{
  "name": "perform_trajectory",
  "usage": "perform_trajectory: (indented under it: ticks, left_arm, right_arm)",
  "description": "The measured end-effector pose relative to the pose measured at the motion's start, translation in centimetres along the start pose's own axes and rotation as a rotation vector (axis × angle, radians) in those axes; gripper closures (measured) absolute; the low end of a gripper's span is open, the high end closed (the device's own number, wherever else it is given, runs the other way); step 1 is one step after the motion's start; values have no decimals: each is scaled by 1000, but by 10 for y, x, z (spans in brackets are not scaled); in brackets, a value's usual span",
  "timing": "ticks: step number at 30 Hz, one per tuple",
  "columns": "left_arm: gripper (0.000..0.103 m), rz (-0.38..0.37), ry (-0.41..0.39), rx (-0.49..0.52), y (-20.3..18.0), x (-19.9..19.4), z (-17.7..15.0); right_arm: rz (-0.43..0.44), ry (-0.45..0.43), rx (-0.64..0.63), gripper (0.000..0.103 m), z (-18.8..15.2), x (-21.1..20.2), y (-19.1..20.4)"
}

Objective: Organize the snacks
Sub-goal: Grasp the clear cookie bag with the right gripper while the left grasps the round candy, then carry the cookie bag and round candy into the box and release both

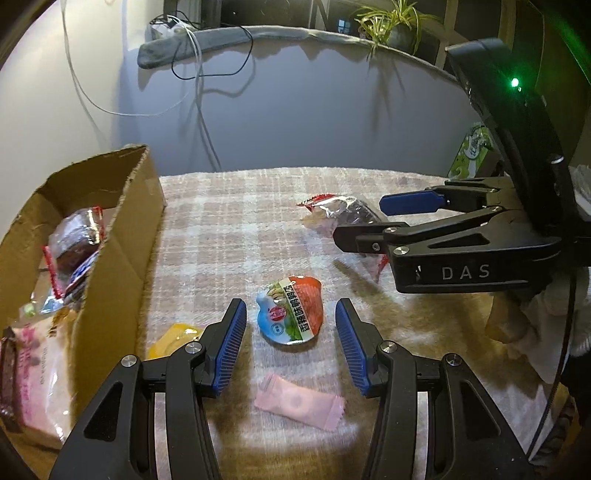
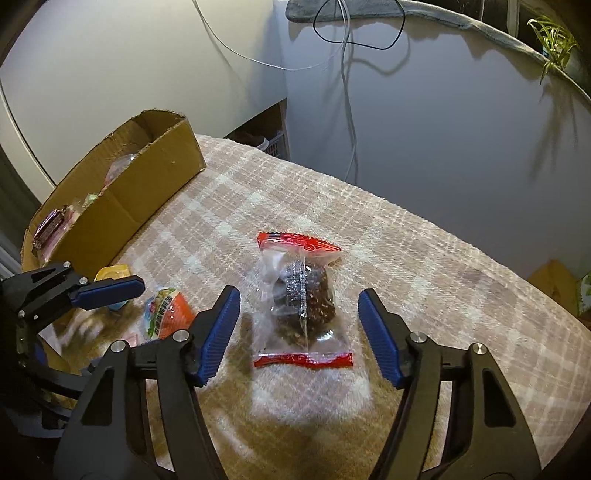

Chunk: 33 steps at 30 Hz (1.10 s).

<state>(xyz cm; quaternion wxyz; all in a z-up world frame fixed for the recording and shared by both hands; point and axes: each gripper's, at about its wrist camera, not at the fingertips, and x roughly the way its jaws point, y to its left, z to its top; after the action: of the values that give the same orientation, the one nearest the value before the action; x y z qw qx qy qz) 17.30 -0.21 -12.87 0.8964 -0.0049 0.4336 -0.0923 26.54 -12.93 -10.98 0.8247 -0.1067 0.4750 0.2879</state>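
Observation:
My left gripper [image 1: 290, 326] is open, its blue pads on either side of a round foil-lidded snack cup [image 1: 290, 310] lying on the checked cloth. A pink wrapped sweet [image 1: 299, 406] lies just in front of the cup, and a yellow cup [image 1: 173, 338] lies left of the left finger. My right gripper [image 2: 299, 325] is open around a clear packet with red ends holding a dark cake [image 2: 301, 299]. It shows in the left wrist view [image 1: 364, 221] over that packet [image 1: 340, 208]. The cardboard box [image 1: 110, 251] at left holds several snacks.
The table wears a pink checked cloth [image 2: 424, 258] and its far edge meets a grey wall with hanging cables [image 2: 347, 92]. A green box [image 1: 471, 151] stands at the far right. A potted plant [image 1: 391, 22] sits on the ledge behind.

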Motion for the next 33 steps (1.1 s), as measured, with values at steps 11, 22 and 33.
perform_trajectory:
  ticks: [11, 22, 33]
  left_arm:
    - [68, 12, 22, 17, -2, 12, -1]
    - [71, 4, -6, 3, -1, 2, -3]
    - [71, -15, -93, -11, 2, -40, 6]
  right_arm:
    - [13, 20, 8, 59, 0, 9, -3]
    - [7, -9, 40, 64, -4, -8, -8]
    - [-8, -69, 24, 64, 0, -49, 7]
